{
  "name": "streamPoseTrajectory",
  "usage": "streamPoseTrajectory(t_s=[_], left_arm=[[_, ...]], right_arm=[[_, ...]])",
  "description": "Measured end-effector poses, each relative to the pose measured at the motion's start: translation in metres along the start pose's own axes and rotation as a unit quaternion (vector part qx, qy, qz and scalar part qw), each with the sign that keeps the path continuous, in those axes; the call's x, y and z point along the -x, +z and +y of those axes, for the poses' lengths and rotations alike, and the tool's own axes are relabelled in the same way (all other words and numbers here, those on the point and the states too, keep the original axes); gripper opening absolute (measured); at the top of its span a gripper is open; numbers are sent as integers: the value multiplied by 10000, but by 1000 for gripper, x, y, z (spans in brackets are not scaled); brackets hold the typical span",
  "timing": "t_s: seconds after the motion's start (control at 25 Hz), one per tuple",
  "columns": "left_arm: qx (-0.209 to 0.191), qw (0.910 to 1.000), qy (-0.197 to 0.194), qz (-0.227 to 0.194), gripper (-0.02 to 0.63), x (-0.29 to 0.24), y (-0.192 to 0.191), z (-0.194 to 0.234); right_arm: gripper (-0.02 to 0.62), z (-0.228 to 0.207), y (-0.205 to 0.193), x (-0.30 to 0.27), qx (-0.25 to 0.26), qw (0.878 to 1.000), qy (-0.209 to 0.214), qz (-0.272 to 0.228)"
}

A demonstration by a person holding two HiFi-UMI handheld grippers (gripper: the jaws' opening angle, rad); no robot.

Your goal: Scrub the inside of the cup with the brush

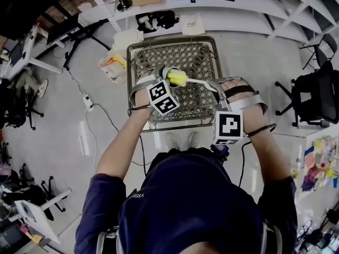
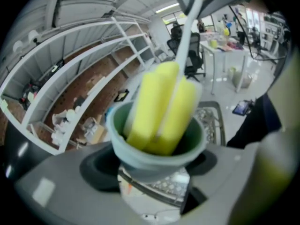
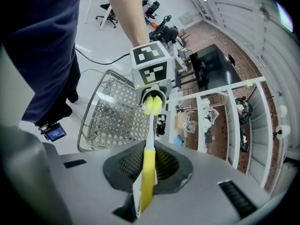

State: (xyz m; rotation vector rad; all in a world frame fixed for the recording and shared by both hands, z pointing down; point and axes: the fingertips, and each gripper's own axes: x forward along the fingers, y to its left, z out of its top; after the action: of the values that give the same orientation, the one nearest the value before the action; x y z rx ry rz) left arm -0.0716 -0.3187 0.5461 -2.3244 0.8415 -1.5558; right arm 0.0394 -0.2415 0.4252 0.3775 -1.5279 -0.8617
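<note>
Head view: over the mesh table (image 1: 175,38), left gripper (image 1: 164,77) and right gripper (image 1: 218,87) meet, brush (image 1: 178,78) head in the cup (image 1: 167,70). Left gripper view: jaws wide, clamped on the cup, yellow sponge inside. Right gripper view: jaws narrow, pinching the brush handle.

Over the wire mesh basket (image 1: 197,54), left tongs (image 1: 162,79) hold the cup (image 1: 165,71), yellow brush (image 1: 178,78) head in it, handle running to right tongs (image 1: 218,88).
</note>
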Motion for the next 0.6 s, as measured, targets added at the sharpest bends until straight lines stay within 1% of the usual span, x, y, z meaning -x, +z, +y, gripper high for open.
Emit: streamPoseTrajectory(t_s=[0.16, 0.28, 0.36, 0.48, 0.6], left_arm=[[-182, 9997, 17, 168, 380, -4, 0, -2], [-317, 9993, -16, 220, 380, -4, 1, -5], [-385, 9990, 28, 227, 381, -2, 1, -4], [-408, 9988, 108, 242, 381, 0, 1, 1], [-409, 9987, 102, 294, 382, 0, -2, 3]], right_arm=[[31, 5, 11, 1, 40, 9999, -76, -118], [31, -4, 10, -2, -111, 9996, -228, -151], [31, -8, 4, -9, -231, 9993, -274, -129], [31, 0, 0, -16, -286, 9993, -212, -107], [31, 11, 11, -13, -298, 9992, -132, -223]])
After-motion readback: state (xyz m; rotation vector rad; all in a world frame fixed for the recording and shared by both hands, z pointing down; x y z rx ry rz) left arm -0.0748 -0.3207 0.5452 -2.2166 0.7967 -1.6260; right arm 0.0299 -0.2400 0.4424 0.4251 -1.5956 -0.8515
